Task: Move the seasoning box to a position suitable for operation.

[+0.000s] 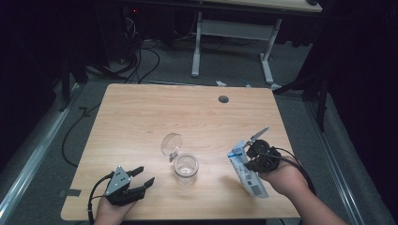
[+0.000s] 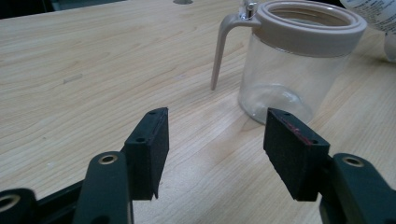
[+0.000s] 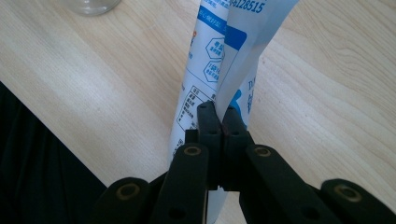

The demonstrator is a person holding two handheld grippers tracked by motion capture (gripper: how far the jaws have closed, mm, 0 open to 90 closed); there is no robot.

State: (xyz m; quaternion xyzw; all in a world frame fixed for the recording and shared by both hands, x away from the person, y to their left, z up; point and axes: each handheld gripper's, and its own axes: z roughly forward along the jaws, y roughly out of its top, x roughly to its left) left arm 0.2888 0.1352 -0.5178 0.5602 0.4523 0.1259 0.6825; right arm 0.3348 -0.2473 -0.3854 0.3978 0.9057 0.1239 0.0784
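A clear glass jar point(image 1: 186, 167) with a beige rim stands at the table's front middle, its round lid point(image 1: 171, 143) flipped open behind it. In the left gripper view the jar point(image 2: 292, 60) rises just beyond the right jaw. My left gripper point(image 1: 142, 177) rests at the front left, open, with nothing between its pads point(image 2: 152, 147). My right gripper point(image 1: 248, 157) is at the front right, shut on a white and blue printed pouch point(image 1: 246, 173). The right gripper view shows the pouch point(image 3: 229, 56) pinched between the jaws, above the wood.
The wooden table point(image 1: 141, 117) has a round cable hole point(image 1: 223, 99) near its far edge. Beyond it stand a white desk frame point(image 1: 232, 37) and cables on the grey floor. Dark curtains close both sides.
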